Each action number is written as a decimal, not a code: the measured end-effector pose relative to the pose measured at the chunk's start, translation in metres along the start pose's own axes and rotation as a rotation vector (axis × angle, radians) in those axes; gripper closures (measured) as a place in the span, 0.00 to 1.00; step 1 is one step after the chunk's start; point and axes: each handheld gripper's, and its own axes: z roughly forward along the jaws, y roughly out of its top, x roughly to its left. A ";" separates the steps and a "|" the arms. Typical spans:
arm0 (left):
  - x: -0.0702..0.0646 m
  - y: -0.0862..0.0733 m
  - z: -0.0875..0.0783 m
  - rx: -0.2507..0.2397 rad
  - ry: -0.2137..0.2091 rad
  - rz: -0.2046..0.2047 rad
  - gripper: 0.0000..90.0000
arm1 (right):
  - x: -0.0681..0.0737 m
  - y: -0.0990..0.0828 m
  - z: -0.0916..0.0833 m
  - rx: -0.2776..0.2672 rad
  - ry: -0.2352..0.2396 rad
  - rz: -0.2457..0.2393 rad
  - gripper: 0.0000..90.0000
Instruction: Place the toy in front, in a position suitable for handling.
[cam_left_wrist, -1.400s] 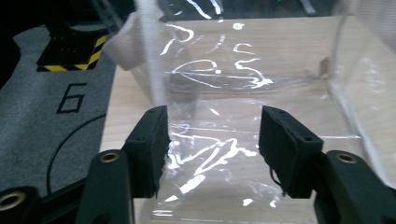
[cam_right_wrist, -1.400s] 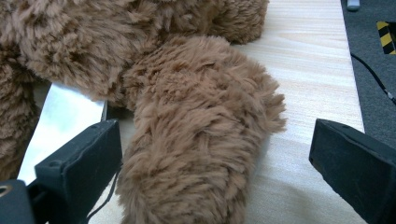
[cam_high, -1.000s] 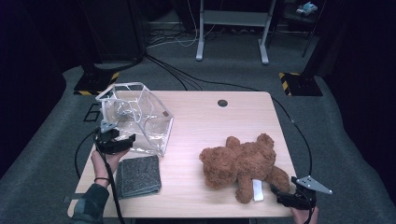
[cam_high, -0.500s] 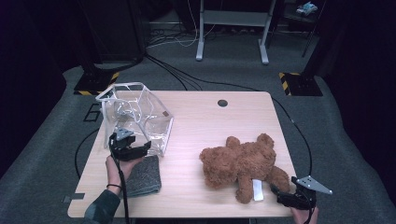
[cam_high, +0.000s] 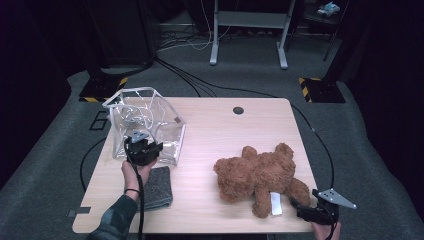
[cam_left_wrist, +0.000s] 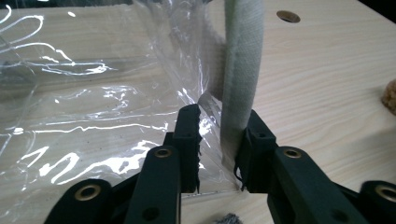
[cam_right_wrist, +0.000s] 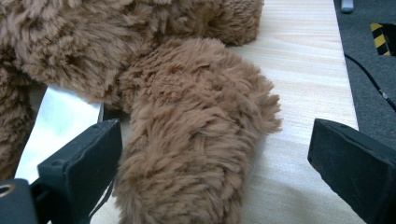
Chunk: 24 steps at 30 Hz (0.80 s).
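Note:
A clear plastic bag (cam_high: 145, 125) stands open at the table's left. My left gripper (cam_high: 148, 150) is at its near front corner. In the left gripper view its jaws have just been closing and now pinch the bag's clear wall (cam_left_wrist: 93, 93) and beige webbing strap (cam_left_wrist: 240, 70) between them (cam_left_wrist: 219, 126). A brown teddy bear (cam_high: 260, 170) lies at the right with a white tag (cam_high: 275, 204). My right gripper (cam_high: 300, 207) is open at the near right edge, its jaws (cam_right_wrist: 215, 140) wide on either side of the bear's leg (cam_right_wrist: 187, 140).
A folded grey cloth (cam_high: 157, 187) lies just behind my left hand, near the front edge. The wooden table (cam_high: 225, 130) has a round cable hole (cam_high: 238, 110) at the back. Cables run across the carpet, and a metal desk frame (cam_high: 247, 30) stands beyond.
My left gripper moved right, from the bag's left side to its near front corner, and its jaws closed on the bag's edge. The right gripper and the bear stayed put.

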 end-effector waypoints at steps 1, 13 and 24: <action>0.001 0.000 0.001 0.001 0.003 0.002 0.83 | 0.000 0.000 0.000 -0.002 -0.001 0.001 0.03; 0.005 0.009 0.010 -0.018 0.049 -0.002 0.86 | 0.000 0.000 0.000 -0.006 -0.007 -0.003 0.03; 0.009 0.024 0.020 -0.044 0.087 -0.031 0.87 | 0.001 -0.001 -0.001 -0.015 -0.006 -0.007 0.03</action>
